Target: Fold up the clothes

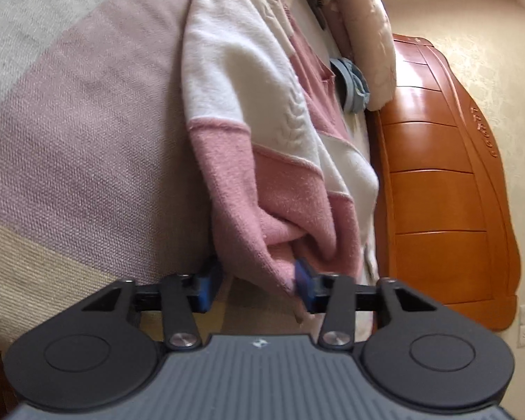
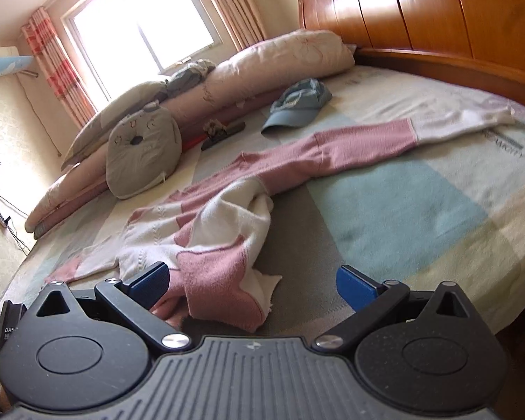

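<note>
A pink & white sweater (image 2: 224,217) is spread on the bed (image 2: 420,210), w/ its hem bunched at the near edge & one sleeve stretched toward the headboard (image 2: 437,10). A fold of pink hem is pinched by the left gripper (image 1: 257,285). The right gripper (image 2: 252,281) is held wide apart, w/ nothing gripped, just over the near edge.

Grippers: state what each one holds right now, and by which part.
Left gripper: pink-and-white sweater, pinched at a bunched pink edge, apparently the hem. Right gripper: nothing; jaws wide open over the sweater's near corner.
</note>
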A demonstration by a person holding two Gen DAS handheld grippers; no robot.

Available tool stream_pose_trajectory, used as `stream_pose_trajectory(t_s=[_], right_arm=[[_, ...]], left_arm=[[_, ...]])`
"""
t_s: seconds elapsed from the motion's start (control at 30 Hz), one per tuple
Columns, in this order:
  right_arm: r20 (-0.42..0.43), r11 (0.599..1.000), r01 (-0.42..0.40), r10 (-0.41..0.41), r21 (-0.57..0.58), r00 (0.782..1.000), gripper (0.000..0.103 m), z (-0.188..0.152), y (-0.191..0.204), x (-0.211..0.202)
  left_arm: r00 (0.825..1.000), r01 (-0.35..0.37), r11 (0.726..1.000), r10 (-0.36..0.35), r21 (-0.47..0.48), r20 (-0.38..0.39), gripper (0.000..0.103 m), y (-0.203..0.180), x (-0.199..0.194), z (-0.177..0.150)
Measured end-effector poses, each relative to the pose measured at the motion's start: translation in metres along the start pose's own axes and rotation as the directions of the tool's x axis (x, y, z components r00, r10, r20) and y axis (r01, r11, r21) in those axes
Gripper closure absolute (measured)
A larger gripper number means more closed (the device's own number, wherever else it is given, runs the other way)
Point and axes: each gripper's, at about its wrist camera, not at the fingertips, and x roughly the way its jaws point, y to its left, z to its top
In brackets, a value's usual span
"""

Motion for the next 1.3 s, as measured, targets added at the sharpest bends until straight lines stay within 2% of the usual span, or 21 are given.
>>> stream_pose_trajectory(t_s=[0.03, 0.1, 0.13, 0.23, 0.3, 0.47, 0.57, 0.67, 0.7, 0.77, 0.8, 0.87, 0.93, 0.97, 1.03, 1.17, 1.23, 1.3], right_arm=[[-0.003, 1.000, -0.004, 0.004, -0.003, 1.000, 0.000, -0.001, 0.001, 0.001], [-0.006, 1.000, -0.005, 0.005, -0.013, 1.000, 0.000, -0.002, 0.004, 0.001], [-0.007, 1.000, -0.003, 0.002, -0.020, 1.000, 0.000, -0.002, 0.005, 0.001], [-0.006, 1.000, 0.008, -0.008, -0.028, 1.000, 0.000, -0.003, 0.005, 0.000], [-0.007, 1.000, 0.016, -0.017, -0.027, 1.000, 0.000, -0.004, 0.003, -0.001], [-0.010, 1.000, 0.014, -0.015, -0.012, 1.000, 0.000, -0.003, -0.001, 0.000], [-0.017, 1.000, 0.006, -0.006, -0.011, 1.000, 0.000, -0.003, -0.001, 0.003], [-0.024, 1.000, 0.005, -0.005, -0.019, 1.000, 0.000, -0.004, 0.001, 0.004], [-0.027, 1.000, 0.005, -0.006, -0.020, 1.000, 0.000, -0.004, 0.001, 0.004], [-0.033, 1.000, 0.007, -0.008, -0.021, 0.999, 0.000, -0.004, 0.002, 0.006], [-0.037, 1.000, 0.008, -0.009, -0.021, 0.999, 0.000, -0.004, 0.002, 0.008], [-0.044, 1.000, 0.010, -0.011, -0.021, 0.999, 0.000, -0.004, 0.003, 0.010], [-0.050, 1.000, 0.008, -0.009, -0.025, 0.999, 0.000, -0.005, 0.004, 0.011], [-0.053, 1.000, 0.006, -0.008, -0.028, 0.999, 0.000, -0.006, 0.005, 0.012], [-0.062, 0.999, 0.007, -0.010, -0.039, 0.998, 0.000, -0.007, 0.007, 0.013], [-0.073, 0.998, 0.017, -0.021, -0.056, 0.997, 0.000, -0.009, 0.010, 0.013], [-0.073, 0.998, 0.031, -0.035, -0.060, 0.997, 0.000, -0.009, 0.008, 0.010], [-0.070, 0.996, 0.052, -0.056, -0.069, 0.996, 0.000, -0.010, 0.005, 0.006]], left_arm=[[1.000, -0.004, 1.000, 0.004, -0.012, 0.005, 0.078, 0.002, 0.002, 0.000], [1.000, 0.004, 0.998, -0.003, -0.059, 0.010, 0.085, 0.009, 0.002, 0.000], [1.000, -0.004, 0.998, 0.005, -0.059, 0.016, 0.094, 0.010, 0.000, -0.001], [0.994, -0.080, 0.996, 0.076, 0.051, 0.072, 0.094, -0.005, -0.014, -0.003], [0.989, -0.103, 0.987, 0.088, 0.124, 0.119, 0.095, -0.016, -0.029, 0.002], [0.975, -0.162, 0.965, 0.124, 0.205, 0.186, 0.096, -0.025, -0.074, 0.015], [0.955, -0.237, 0.949, 0.189, 0.205, 0.230, 0.097, -0.018, -0.097, 0.020], [0.937, -0.281, 0.946, 0.233, 0.164, 0.262, 0.098, -0.002, -0.118, 0.024], [0.933, -0.289, 0.946, 0.243, 0.149, 0.265, 0.098, 0.004, -0.123, 0.025], [0.939, -0.287, 0.947, 0.249, 0.141, 0.237, 0.098, 0.011, -0.124, 0.030], [0.933, -0.304, 0.942, 0.265, 0.144, 0.242, 0.098, 0.010, -0.124, 0.031], [0.915, -0.350, 0.918, 0.293, 0.186, 0.279, 0.098, 0.006, -0.130, 0.030], [0.902, -0.376, 0.896, 0.295, 0.237, 0.314, 0.098, -0.004, -0.134, 0.030], [0.902, -0.378, 0.887, 0.288, 0.264, 0.321, 0.097, -0.010, -0.134, 0.031], [0.909, -0.368, 0.874, 0.266, 0.319, 0.320, 0.095, -0.023, -0.132, 0.032], [0.931, -0.345, 0.825, 0.243, 0.447, 0.270, 0.078, -0.053, -0.102, 0.031], [0.941, -0.334, 0.779, 0.244, 0.531, 0.234, 0.073, -0.071, -0.081, 0.024], [0.947, -0.320, 0.714, 0.251, 0.623, 0.199, 0.064, -0.091, -0.058, 0.015]])
